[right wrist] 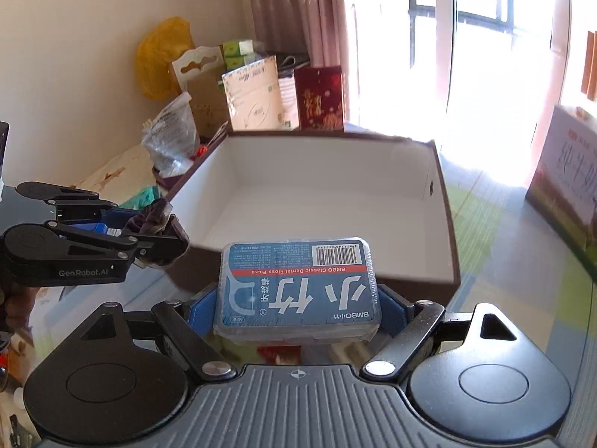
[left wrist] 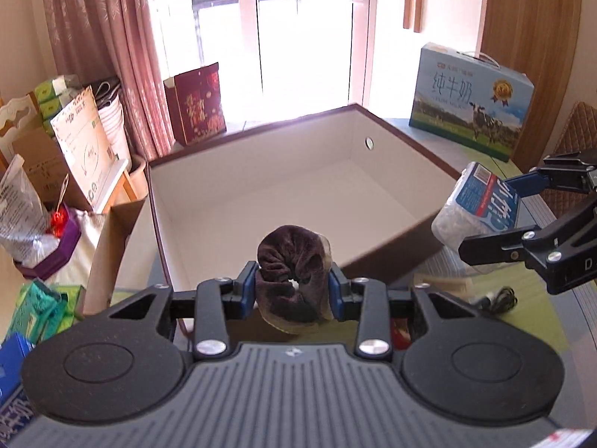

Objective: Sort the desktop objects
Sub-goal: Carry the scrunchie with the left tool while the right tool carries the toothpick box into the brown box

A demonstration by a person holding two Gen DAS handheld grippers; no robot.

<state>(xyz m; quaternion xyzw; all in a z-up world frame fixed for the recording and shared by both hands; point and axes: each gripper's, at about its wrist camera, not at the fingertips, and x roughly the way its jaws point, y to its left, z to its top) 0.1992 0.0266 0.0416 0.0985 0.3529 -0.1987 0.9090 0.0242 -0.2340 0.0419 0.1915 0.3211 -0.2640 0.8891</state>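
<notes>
A dark brown velvet scrunchie and a blue floss-pick box are hanging lifted before the empty white-lined storage box.

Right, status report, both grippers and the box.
Left gripper shut on scrunchie. Right gripper shut on floss pack. Box open, nothing inside, path clear.

Two claws show, the left and the right. Between the left one's pads sits one brown scrunchie; between the right one's, one blue floss box. Just ahead of both stands one open box, with one milk carton beyond it.
</notes>
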